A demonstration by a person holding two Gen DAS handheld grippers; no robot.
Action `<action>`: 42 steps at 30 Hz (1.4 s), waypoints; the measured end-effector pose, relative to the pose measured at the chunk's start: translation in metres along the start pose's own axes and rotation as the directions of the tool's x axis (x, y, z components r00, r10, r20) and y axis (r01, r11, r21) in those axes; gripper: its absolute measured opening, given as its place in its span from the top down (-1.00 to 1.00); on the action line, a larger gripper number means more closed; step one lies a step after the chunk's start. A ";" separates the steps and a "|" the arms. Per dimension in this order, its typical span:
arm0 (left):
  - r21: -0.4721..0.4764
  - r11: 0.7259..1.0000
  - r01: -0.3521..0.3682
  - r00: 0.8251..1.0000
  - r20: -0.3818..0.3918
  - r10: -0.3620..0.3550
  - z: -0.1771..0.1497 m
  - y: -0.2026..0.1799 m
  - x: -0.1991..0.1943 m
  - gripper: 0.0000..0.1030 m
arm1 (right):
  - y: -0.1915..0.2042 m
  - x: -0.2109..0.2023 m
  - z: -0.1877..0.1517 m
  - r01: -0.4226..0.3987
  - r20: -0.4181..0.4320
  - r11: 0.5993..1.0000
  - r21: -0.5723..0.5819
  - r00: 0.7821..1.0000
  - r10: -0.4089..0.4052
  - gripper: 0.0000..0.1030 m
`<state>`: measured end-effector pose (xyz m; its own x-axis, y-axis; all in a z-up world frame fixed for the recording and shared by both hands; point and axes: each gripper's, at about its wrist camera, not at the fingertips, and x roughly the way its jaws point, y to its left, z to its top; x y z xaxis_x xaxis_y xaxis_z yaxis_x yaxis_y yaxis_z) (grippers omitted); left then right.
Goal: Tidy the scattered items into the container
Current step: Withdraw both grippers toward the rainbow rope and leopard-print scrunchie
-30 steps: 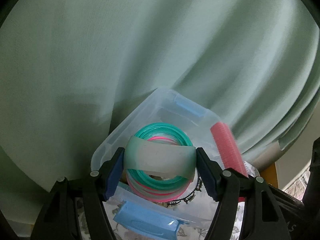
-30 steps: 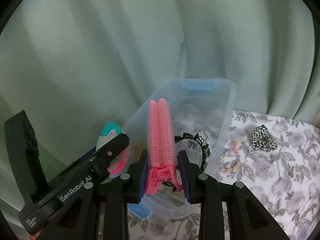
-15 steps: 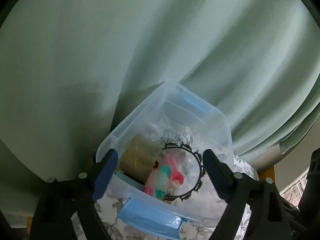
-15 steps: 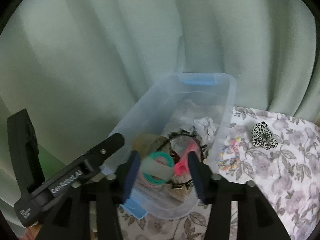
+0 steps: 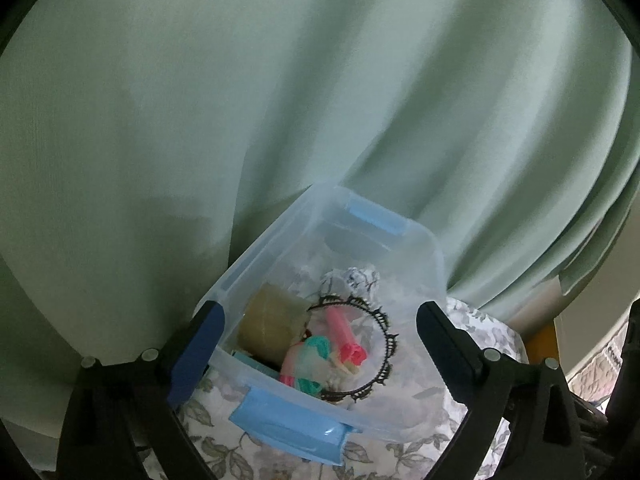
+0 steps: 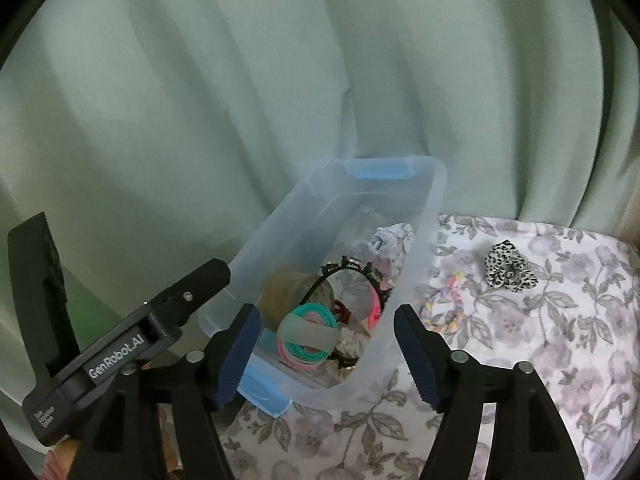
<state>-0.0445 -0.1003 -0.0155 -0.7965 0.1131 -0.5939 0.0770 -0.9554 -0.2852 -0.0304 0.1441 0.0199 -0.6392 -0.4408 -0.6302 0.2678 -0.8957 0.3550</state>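
Observation:
A clear plastic bin (image 5: 424,248) (image 6: 434,200) with blue latches stands on the floral cloth. Inside lie a teal and pink ring bundle (image 5: 310,364) (image 6: 306,334), a pink hair roller (image 5: 344,334) (image 6: 374,308), a black headband (image 5: 384,344) (image 6: 352,266), a brown tape roll (image 5: 272,322) (image 6: 292,294) and a crumpled floral cloth (image 5: 356,278) (image 6: 390,238). My left gripper (image 5: 318,348) is open and empty above the bin's near end. My right gripper (image 6: 326,348) is open and empty above it too. A leopard scrunchie (image 6: 508,266) and a pastel braided band (image 6: 444,306) lie outside, right of the bin.
A pale green curtain (image 5: 280,100) (image 6: 280,80) hangs right behind the bin. The floral cloth (image 6: 560,340) spreads to the right. The left gripper's black body (image 6: 120,344) shows at the right wrist view's lower left.
Both grippers opened. The left let go of the ring bundle and the right let go of the pink roller; both now lie in the bin. Both grippers have pulled back a little.

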 end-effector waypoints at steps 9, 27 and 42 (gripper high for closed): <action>0.121 0.992 0.029 0.999 0.017 -0.032 -0.007 -0.056 -0.009 -0.89 | -0.036 -0.041 -0.007 0.009 0.065 0.999 0.042 0.998 -0.011 -0.52; 0.302 0.939 0.165 0.983 -0.128 -0.131 -0.060 -0.187 0.045 -0.89 | -0.201 -0.063 -0.032 0.156 0.075 0.933 0.323 0.979 -0.190 -0.53; 0.318 0.943 0.101 0.968 -0.251 -0.019 -0.104 -0.199 0.118 -0.89 | -0.277 -0.021 -0.062 0.232 -0.051 0.885 0.405 0.972 -0.231 -0.53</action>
<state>-0.0912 0.1313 -0.1075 -0.6221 0.1962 -0.7579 -0.1989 -0.9759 -0.0893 -0.0466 0.3982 -0.1077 -0.6464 -0.2239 -0.7294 -0.2030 -0.8711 0.4472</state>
